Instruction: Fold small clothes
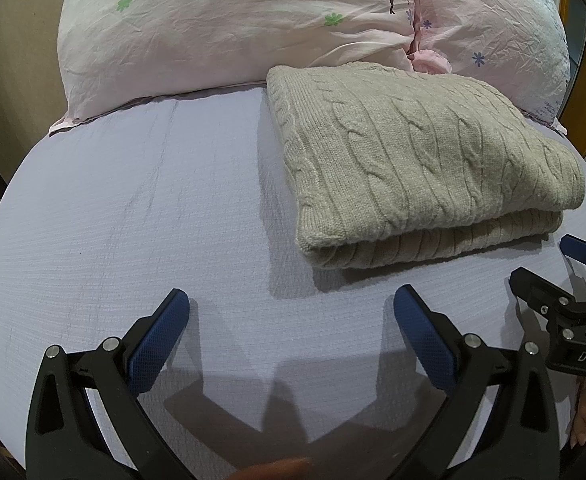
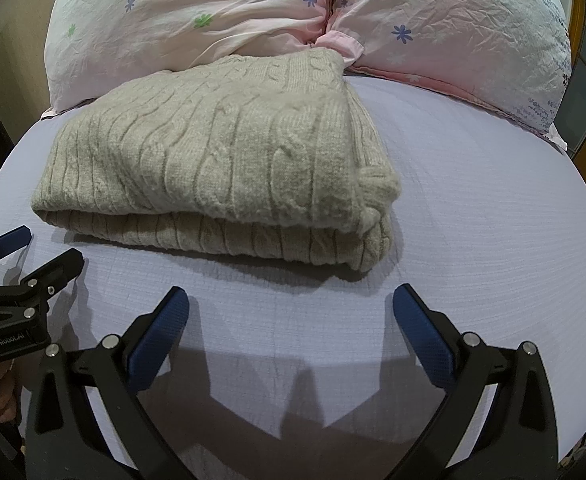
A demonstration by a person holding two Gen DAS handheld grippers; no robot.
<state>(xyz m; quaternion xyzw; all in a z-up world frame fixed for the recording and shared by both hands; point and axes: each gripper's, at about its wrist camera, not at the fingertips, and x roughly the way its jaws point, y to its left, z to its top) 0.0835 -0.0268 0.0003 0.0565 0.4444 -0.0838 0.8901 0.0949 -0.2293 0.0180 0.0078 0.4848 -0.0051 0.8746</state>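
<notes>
— Lying folded on the bed [image 1: 133,208], is that the task's garment?

— Yes. The beige cable-knit sweater [image 1: 417,160] sits on the pale lavender sheet, folded over on itself so that two thick layers show along its near edge. In the left wrist view it lies ahead and to the right; in the right wrist view it lies ahead and to the left, so it rests between the two tools and a little beyond them.

— What is behind it?

— Two pink pillows [image 1: 221,28] with small flower prints and a tree motif. The far edge of the sweater reaches up to where the pillows meet.

— How do the fingers stand?

— The left gripper [image 1: 291,300] has its blue-padded fingers [image 1: 157,344] spread wide apart, with nothing between them but bare sheet. The right gripper [image 2: 291,300] is the same: its fingers [image 2: 425,340] are well apart and hold nothing. Neither one touches the sweater; both hang just short of its near edge.

— Can each tool see the other?

— Yes. The right gripper appears at the right edge of the left wrist view, and the left gripper at the left edge of the right wrist view, each near a front corner of the sweater. Both cast dark shadows on the sheet below.
</notes>
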